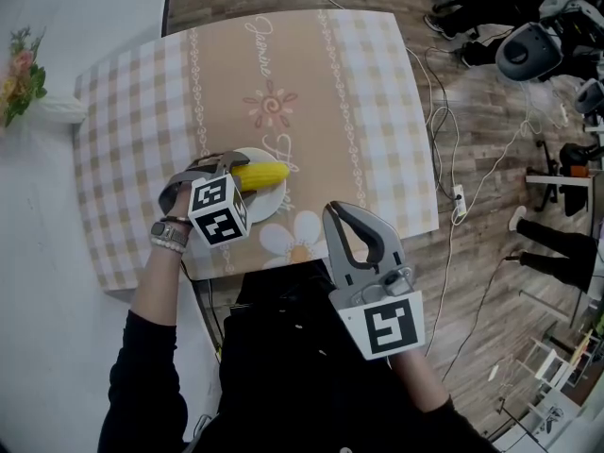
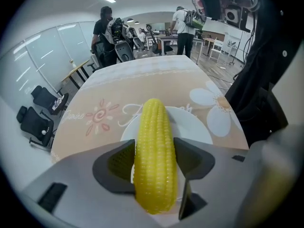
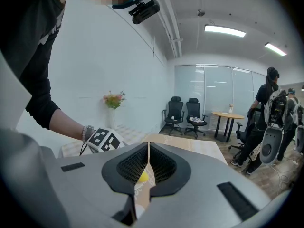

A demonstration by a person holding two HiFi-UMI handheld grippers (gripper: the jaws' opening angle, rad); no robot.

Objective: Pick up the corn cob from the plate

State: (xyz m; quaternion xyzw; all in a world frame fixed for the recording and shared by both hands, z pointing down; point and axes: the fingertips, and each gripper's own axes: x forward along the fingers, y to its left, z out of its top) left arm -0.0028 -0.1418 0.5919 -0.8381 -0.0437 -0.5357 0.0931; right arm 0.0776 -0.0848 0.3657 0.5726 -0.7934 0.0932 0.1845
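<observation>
The corn cob is just left of centre in the head view, lying across the upper part of a small white plate. The left gripper is clamped on it. In the left gripper view the two grey jaws press against either side of the cob's lower half, and its tapered end points away over the plate. It cannot be made out whether the cob is touching the plate or is raised just clear of it. The hand behind this gripper wears a wristwatch.

The plate sits near the lower edge of a tablecloth, beige down the middle with checked bands at the sides. Just beside the plate, to the lower right, a white daisy is printed on the cloth.

The right gripper is at lower centre of the head view, over the table's near edge and apart from the plate. In the right gripper view its jaws are closed together with nothing between them. Only a thin slit is left, and through it a speck of yellow shows.

At the upper left of the head view stands a white vase of flowers. A wooden floor fills the right side, with a power strip and cables on it. The right gripper view shows two black office chairs and a round table at mid-frame.
</observation>
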